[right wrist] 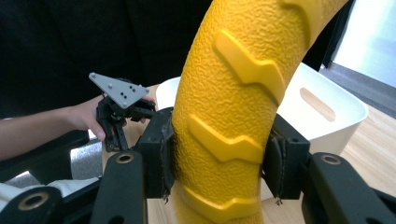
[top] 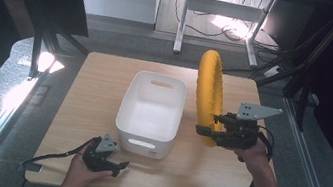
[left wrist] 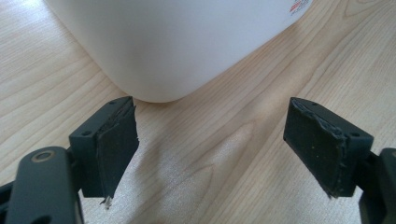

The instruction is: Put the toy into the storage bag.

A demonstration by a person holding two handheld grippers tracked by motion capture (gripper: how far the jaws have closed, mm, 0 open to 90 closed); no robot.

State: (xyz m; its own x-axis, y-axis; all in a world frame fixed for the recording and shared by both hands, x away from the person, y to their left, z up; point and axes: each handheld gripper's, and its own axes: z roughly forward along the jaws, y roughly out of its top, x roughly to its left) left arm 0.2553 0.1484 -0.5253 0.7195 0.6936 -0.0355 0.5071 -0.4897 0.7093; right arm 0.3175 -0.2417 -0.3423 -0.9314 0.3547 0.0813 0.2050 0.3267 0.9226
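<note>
A large yellow ring (top: 207, 92) with raised zigzag ridges stands upright on edge to the right of the white tub (top: 151, 106). My right gripper (top: 209, 129) is shut on the ring's lower part; in the right gripper view its pads clamp the yellow ring (right wrist: 224, 112) from both sides. The white tub (right wrist: 327, 109) sits just behind the ring there. My left gripper (top: 118, 166) rests near the table's front edge, in front of the tub's near left corner, open with nothing between its fingers. In the left gripper view my left gripper (left wrist: 212, 149) faces the tub's rounded corner (left wrist: 163, 51).
The wooden table (top: 94, 92) has bare room left of the tub and along the front right. Cables trail from both grippers off the front edge. Desk legs and floor cables (top: 225, 29) lie beyond the far edge. The other hand's gripper (right wrist: 116, 109) appears behind the ring.
</note>
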